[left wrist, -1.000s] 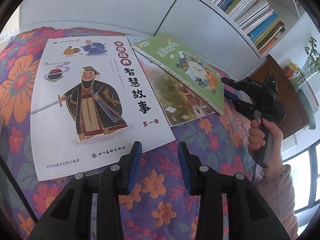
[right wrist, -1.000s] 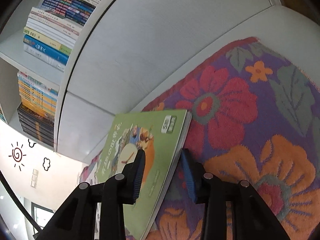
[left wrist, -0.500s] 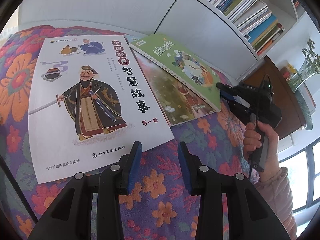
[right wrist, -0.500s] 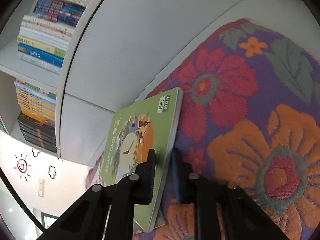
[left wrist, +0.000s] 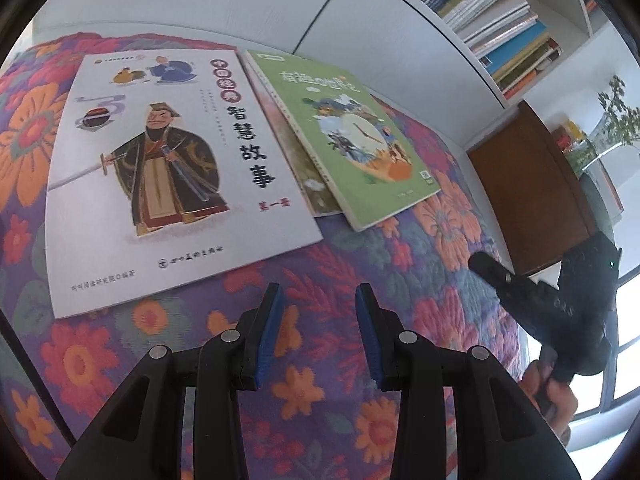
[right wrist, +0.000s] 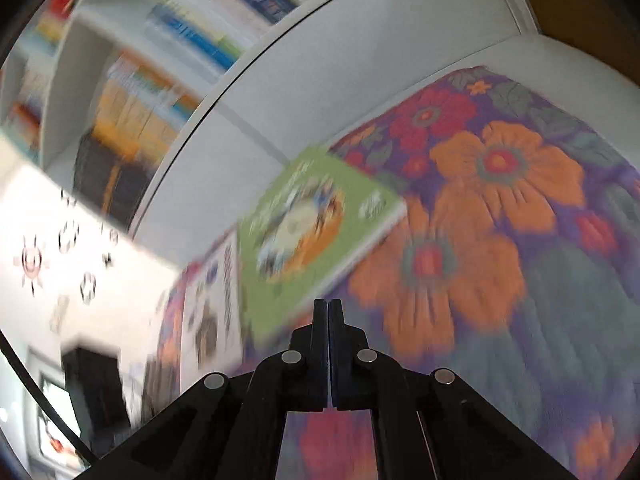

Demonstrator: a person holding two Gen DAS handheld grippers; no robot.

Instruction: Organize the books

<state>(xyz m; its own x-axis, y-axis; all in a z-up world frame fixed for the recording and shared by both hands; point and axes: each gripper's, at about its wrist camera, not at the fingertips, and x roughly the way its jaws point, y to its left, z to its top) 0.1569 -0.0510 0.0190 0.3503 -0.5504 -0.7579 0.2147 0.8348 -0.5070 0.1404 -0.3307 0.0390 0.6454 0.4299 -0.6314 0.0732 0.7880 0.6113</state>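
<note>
Three books lie on the flowered cloth (left wrist: 400,280). A large white book with a robed swordsman (left wrist: 160,176) is at the left. Beside it a green book (left wrist: 348,136) rests on a third book (left wrist: 310,188), which shows only along its edge. My left gripper (left wrist: 318,300) hovers over the cloth below the white book, open, with nothing between its blue pads. My right gripper (right wrist: 328,304) is shut and empty, pulled back from the green book (right wrist: 312,236). It appears at the right in the left wrist view (left wrist: 478,262), held by a hand (left wrist: 556,392).
White cabinet panels (left wrist: 224,4) stand behind the cloth, with packed bookshelves (left wrist: 492,12) above them. A brown wooden cabinet (left wrist: 532,184) and a plant (left wrist: 616,116) are at the right, near a window. The right wrist view is motion-blurred.
The right gripper closed at the green book's corner, then drew back toward the lower right, shut and empty. The green book now lies flatter and closer to the white one. The left gripper barely moved.
</note>
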